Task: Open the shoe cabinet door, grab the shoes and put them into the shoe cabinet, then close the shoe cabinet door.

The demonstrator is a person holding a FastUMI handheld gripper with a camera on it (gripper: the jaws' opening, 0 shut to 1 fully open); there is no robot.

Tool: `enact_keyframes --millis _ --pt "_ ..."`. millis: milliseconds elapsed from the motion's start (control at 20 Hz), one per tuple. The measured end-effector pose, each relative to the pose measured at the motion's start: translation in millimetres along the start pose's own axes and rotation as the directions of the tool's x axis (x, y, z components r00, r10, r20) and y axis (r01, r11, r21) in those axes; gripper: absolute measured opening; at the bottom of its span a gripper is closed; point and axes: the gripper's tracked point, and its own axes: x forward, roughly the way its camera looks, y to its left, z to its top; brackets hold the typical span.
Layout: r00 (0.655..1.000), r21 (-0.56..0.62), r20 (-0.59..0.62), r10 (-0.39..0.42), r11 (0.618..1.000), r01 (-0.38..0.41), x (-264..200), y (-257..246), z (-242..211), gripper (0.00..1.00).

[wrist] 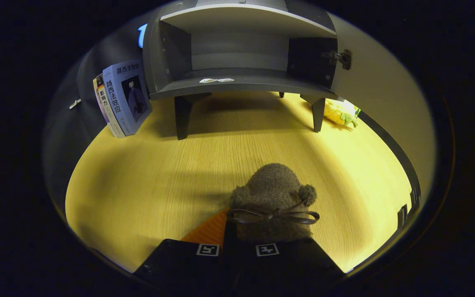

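Shoe (271,194), which we note as brown, fuzzy, with 1 pompom and a bow, sits clamped in the closed gripper (237,247); shoe cabinet (241,82) open beyond.

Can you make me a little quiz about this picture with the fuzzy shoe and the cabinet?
1. True or false: the shoe cabinet has its door swung open.
2. Where is the fuzzy brown shoe with the bow: A) inside the cabinet, B) at the gripper, over the wooden table, C) beside the books?
3. Fill in: the yellow plush toy lies next to the cabinet's right ____.

Key: 1 true. 2 B; the shoe seems pinched between the fingers, though the contact is hidden. 3 leg.
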Motion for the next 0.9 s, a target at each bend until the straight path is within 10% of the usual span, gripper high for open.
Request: enact_keyframes --millis 50,400,900 --pt "1.000 0.002 0.000 0.005 1.000 -0.005 -9 1 3 0.05" --pt "1.000 0.011 -0.019 0.007 1.000 -0.007 -22 -6 14 0.05" --pt "0.983 0.029 0.181 -0.032 0.999 0.028 -139 -26 166 0.05"
